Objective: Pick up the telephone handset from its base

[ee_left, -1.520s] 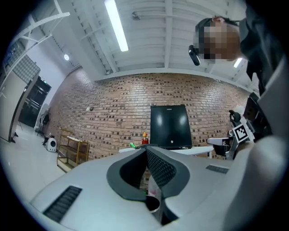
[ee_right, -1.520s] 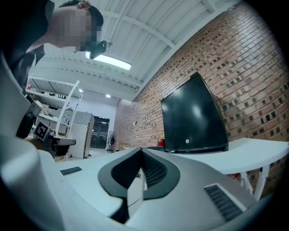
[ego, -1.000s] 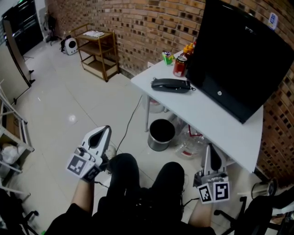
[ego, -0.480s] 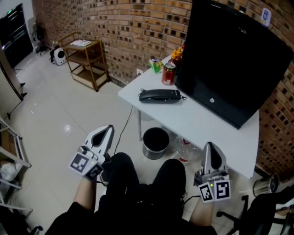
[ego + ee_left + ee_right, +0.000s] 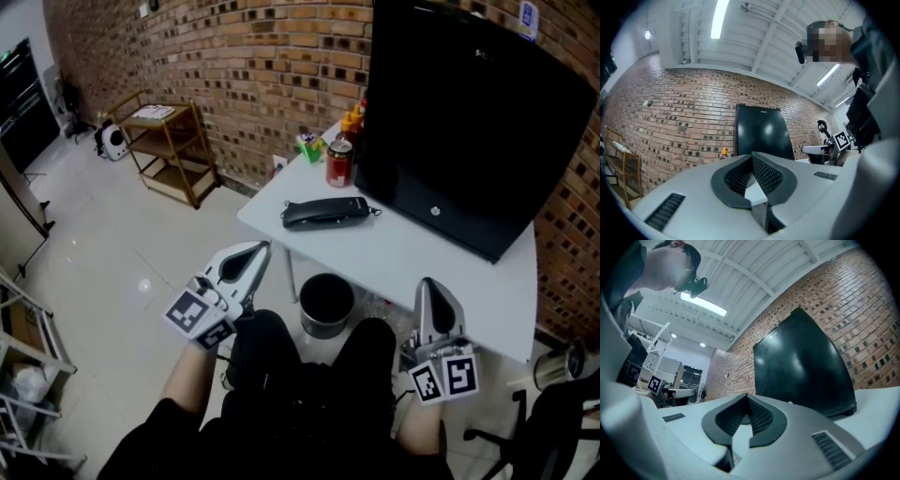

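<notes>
Head view: the handset [image 5: 325, 211] lies on its base [image 5: 302, 223] at the near left corner of the white table [image 5: 422, 267], a little above the middle of the frame. From this angle I cannot separate the two dark shapes cleanly. Its long axis runs almost straight across the picture, the right end sitting slightly higher than the left. That right end points toward the foot of the black screen [image 5: 469, 122]. The left end points off the table's left edge.

My left gripper [image 5: 255, 251] hangs lower left of the handset, off the table and over the floor, its tip aimed up and to the right toward the table corner. It is near the handset's left end but apart from it. My right gripper [image 5: 431, 286] sits at lower right, just at the table's near edge, pointing up the frame. It is well apart from the handset, with bare tabletop between them.

Left gripper view: the left fingers [image 5: 764, 173] are pressed together at the tips, with nothing between them. Right gripper view: the right fingers [image 5: 761, 417] meet at the tips as well, also empty, with the screen beyond. Neither of these views shows the handset.

Behind the handset a red can [image 5: 338, 164] stands by the screen. A dark bin [image 5: 326, 302] sits on the floor below the table edge, between my two grippers in the frame.
</notes>
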`<action>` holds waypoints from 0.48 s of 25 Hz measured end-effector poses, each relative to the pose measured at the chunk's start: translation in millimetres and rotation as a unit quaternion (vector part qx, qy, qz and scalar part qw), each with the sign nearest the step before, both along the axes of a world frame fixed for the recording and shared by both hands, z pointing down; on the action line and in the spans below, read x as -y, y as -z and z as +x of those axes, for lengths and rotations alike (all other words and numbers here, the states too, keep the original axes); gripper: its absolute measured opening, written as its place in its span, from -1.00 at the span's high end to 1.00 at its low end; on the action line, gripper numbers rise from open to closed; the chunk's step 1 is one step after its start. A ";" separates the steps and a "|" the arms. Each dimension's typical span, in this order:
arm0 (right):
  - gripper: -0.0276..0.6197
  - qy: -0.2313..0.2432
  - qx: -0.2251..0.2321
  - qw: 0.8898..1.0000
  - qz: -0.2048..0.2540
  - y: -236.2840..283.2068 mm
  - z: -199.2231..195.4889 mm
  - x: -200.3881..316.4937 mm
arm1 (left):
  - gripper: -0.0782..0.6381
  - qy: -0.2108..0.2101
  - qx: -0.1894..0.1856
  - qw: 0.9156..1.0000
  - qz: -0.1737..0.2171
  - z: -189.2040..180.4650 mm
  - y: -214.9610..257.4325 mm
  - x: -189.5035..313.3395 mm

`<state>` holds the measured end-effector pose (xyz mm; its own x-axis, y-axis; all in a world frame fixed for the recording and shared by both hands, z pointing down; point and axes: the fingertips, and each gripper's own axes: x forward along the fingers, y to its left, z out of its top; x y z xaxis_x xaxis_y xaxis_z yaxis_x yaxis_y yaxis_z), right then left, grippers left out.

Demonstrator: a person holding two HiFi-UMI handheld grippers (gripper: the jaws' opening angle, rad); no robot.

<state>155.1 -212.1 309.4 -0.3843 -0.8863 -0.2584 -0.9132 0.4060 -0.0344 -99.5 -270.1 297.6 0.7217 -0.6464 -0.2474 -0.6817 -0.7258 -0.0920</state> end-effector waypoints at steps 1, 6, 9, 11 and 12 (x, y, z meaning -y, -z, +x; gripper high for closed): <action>0.89 -0.002 0.002 1.000 -0.001 -0.8 0.6 2.5 | 0.77 -0.005 0.003 1.000 0.000 0.7 -0.2 5.3; 0.89 -0.002 -0.020 1.000 -0.009 -4.3 -2.6 12.6 | 0.78 -0.024 0.027 0.999 -0.008 -0.8 -3.0 31.3; 0.89 -0.005 -0.026 1.000 -0.015 -4.8 -0.5 17.4 | 0.78 -0.047 0.045 0.998 -0.010 5.9 -4.5 44.1; 0.89 -0.012 -0.028 0.999 -0.016 -3.3 1.3 17.6 | 0.77 -0.067 0.055 0.996 -0.014 16.5 -0.6 51.2; 0.89 -0.016 -0.027 0.999 -0.016 -2.4 2.3 16.5 | 0.77 -0.076 0.059 0.995 -0.015 23.0 3.7 55.0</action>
<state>157.4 -228.6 311.8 -0.3680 -0.9060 -0.2092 -0.9268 0.3756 0.0035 -76.5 -325.1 293.8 0.8346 -0.5335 -0.1373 -0.5496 -0.8234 -0.1410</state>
